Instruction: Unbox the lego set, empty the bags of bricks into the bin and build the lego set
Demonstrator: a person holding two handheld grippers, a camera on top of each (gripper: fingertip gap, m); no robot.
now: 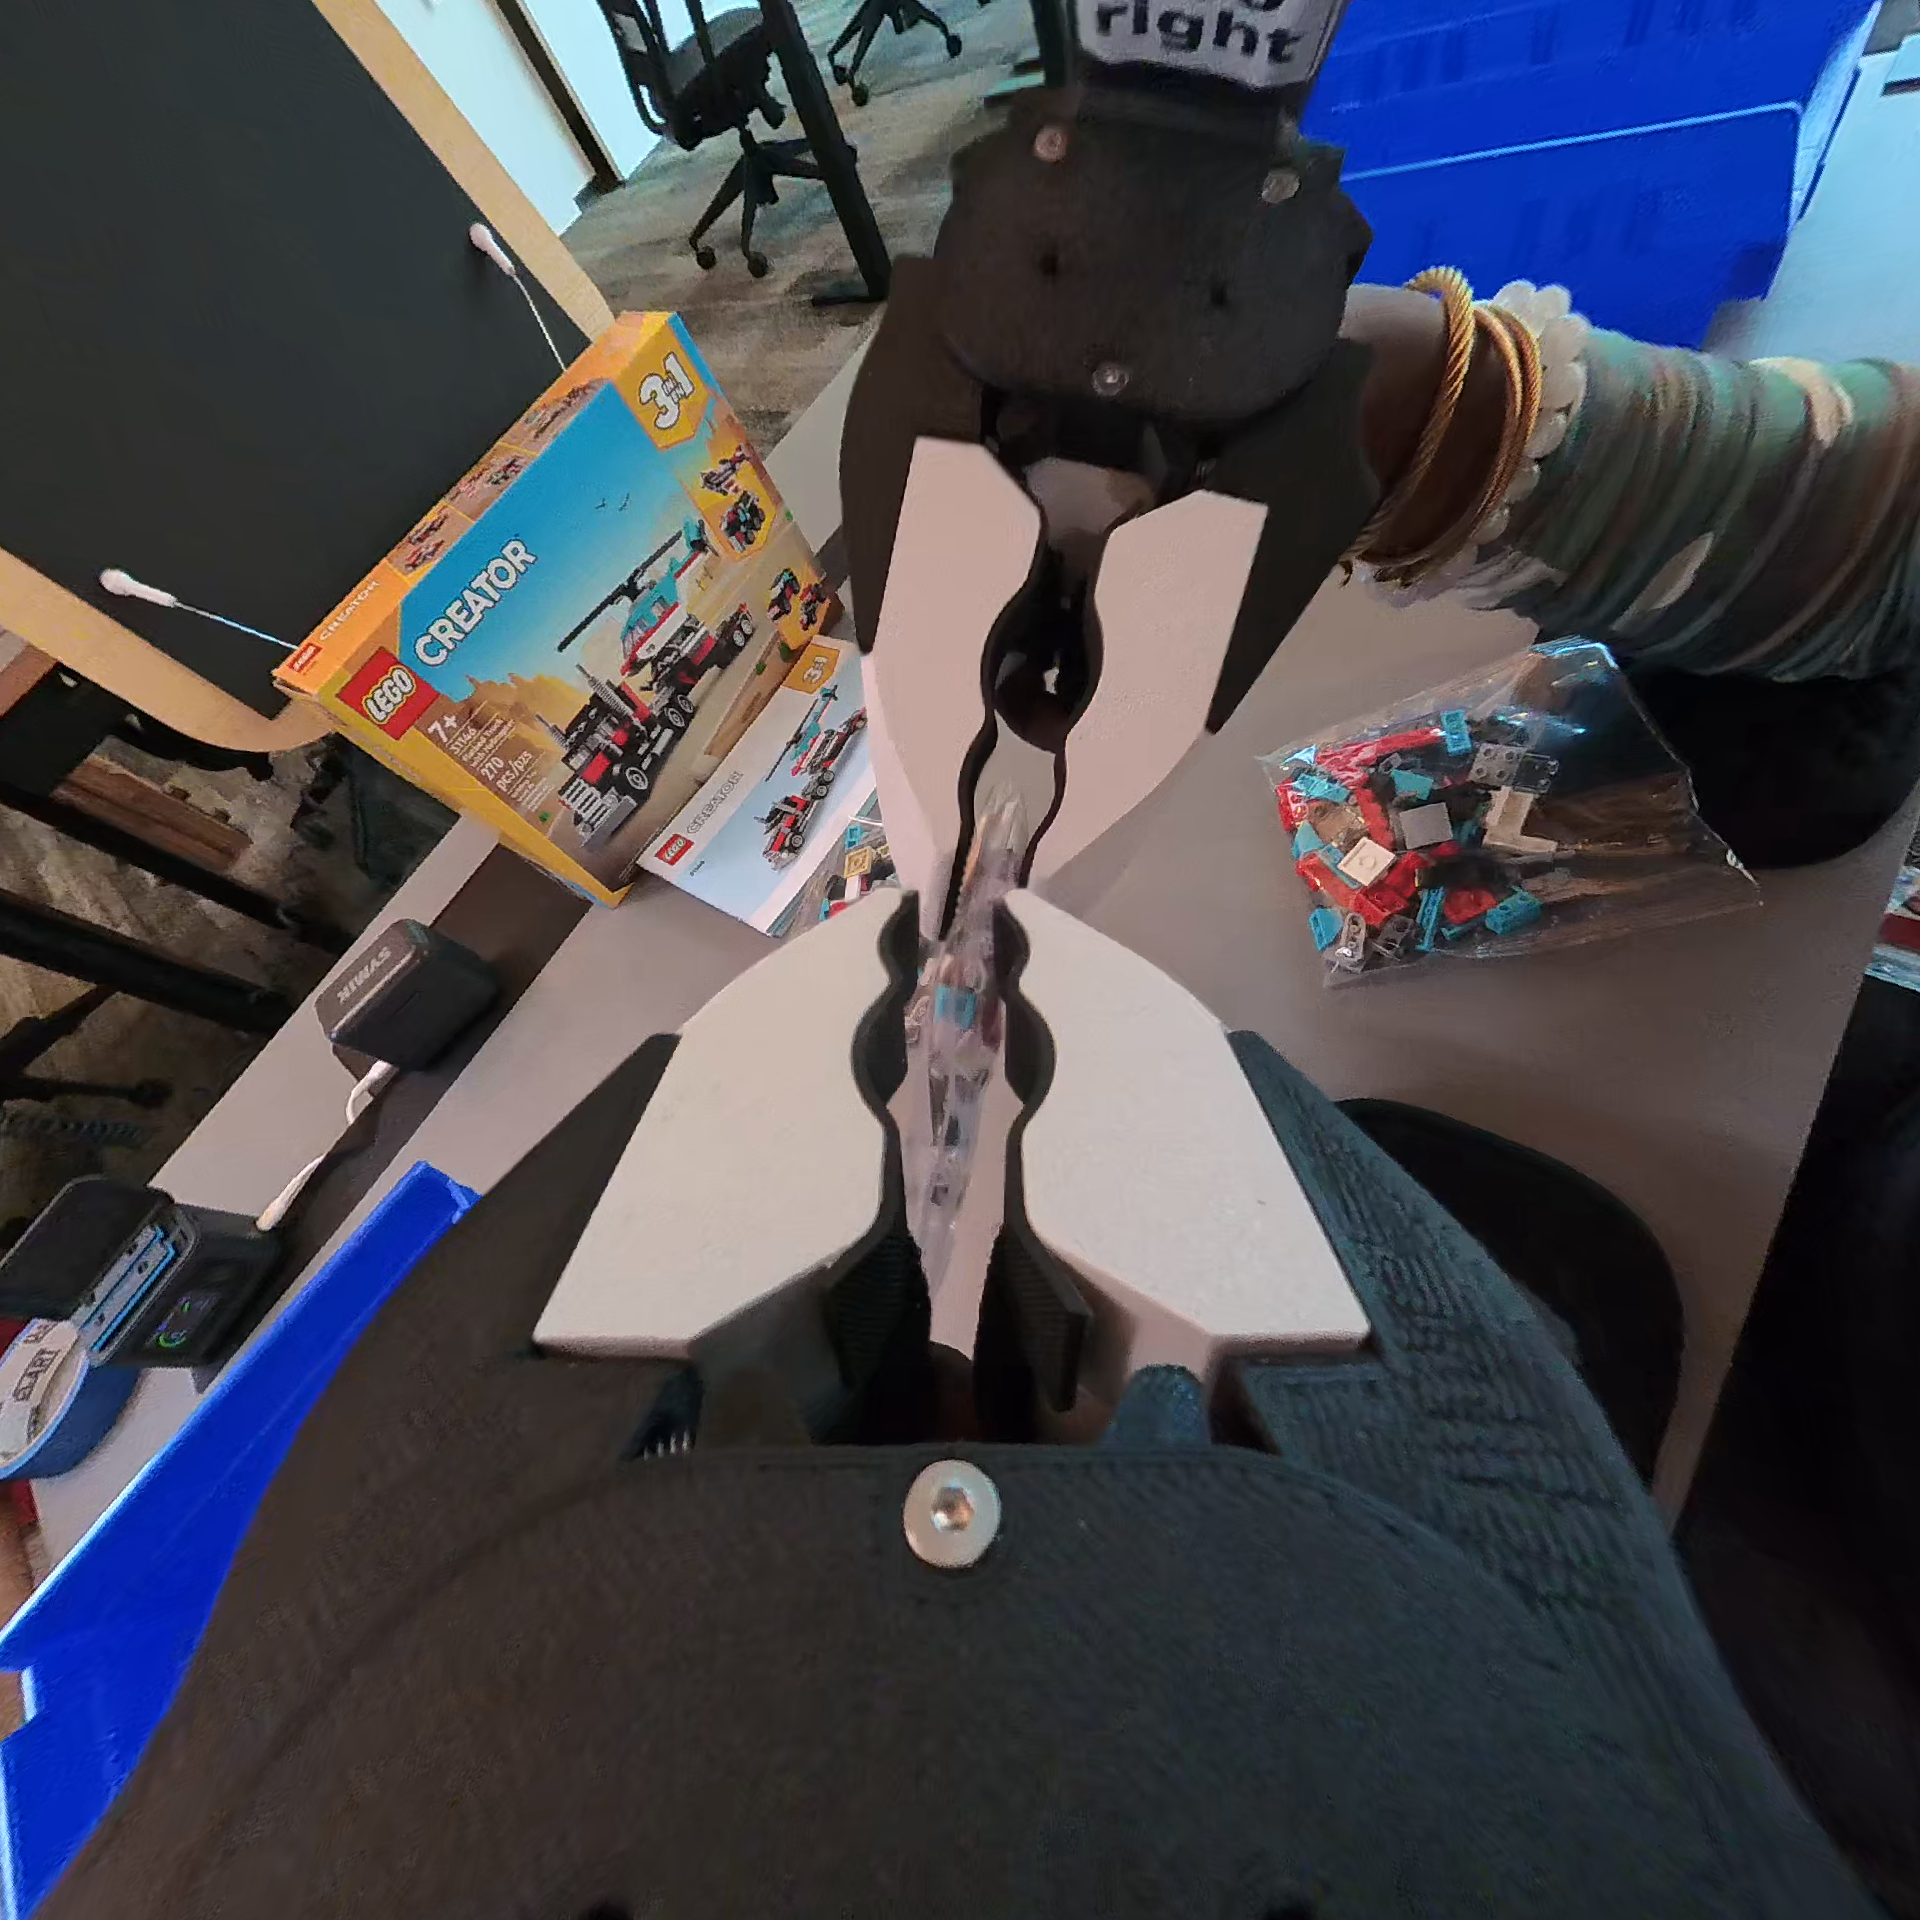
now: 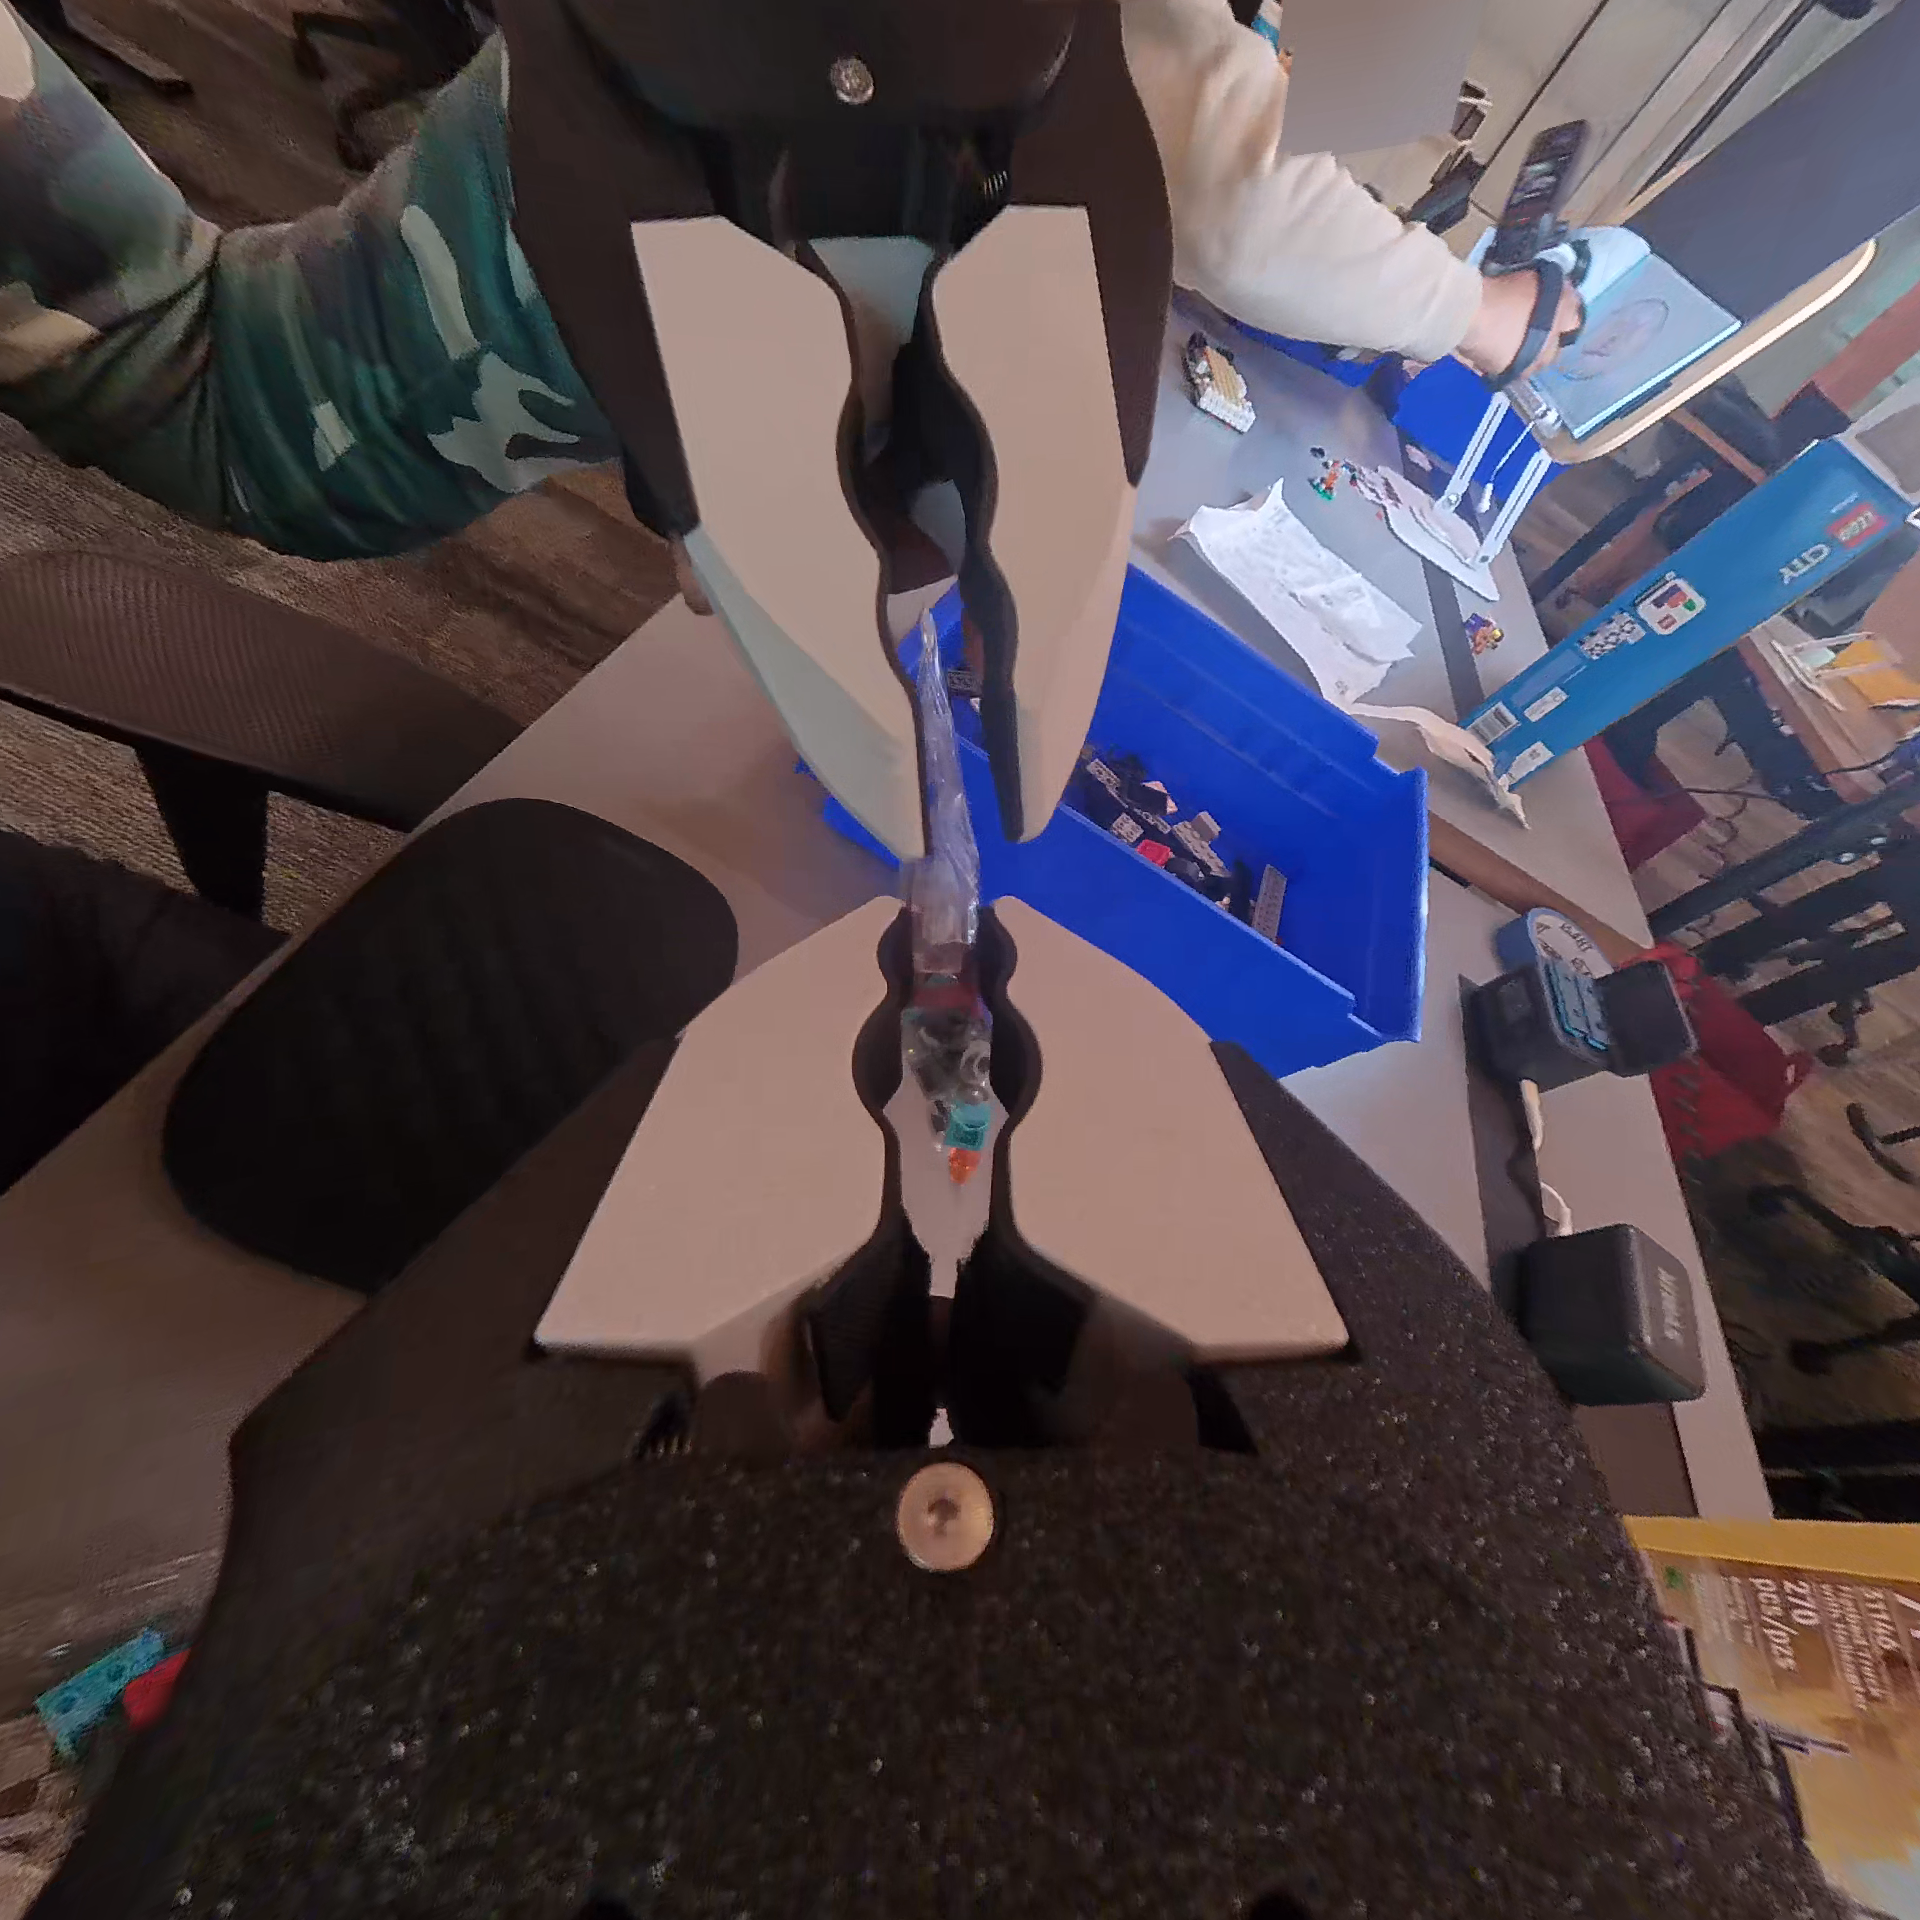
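Note:
Both grippers face each other tip to tip, each shut on the same small clear bag of bricks (image 1: 961,1023), held in the air above the table. My left gripper (image 1: 958,909) grips one end and my right gripper (image 1: 987,862) grips the other. In the right wrist view my right gripper (image 2: 948,914) holds the bag (image 2: 951,1081) and my left gripper (image 2: 966,831) pinches its top. The blue bin (image 2: 1299,945), with several loose bricks inside, sits just behind the left gripper. A larger sealed bag of bricks (image 1: 1486,821) lies on the table. The Lego box (image 1: 540,623) stands beside the instruction booklet (image 1: 769,810).
A black pad (image 2: 436,1039) lies on the grey table (image 1: 1195,935). A black charger (image 1: 410,997), a camera case (image 1: 135,1288) and a tape roll (image 1: 52,1403) sit near the table edge. Another person's arm (image 2: 1340,239) works at the far table, by a blue box (image 2: 1683,603). Left and right tips are no more than a few centimetres apart.

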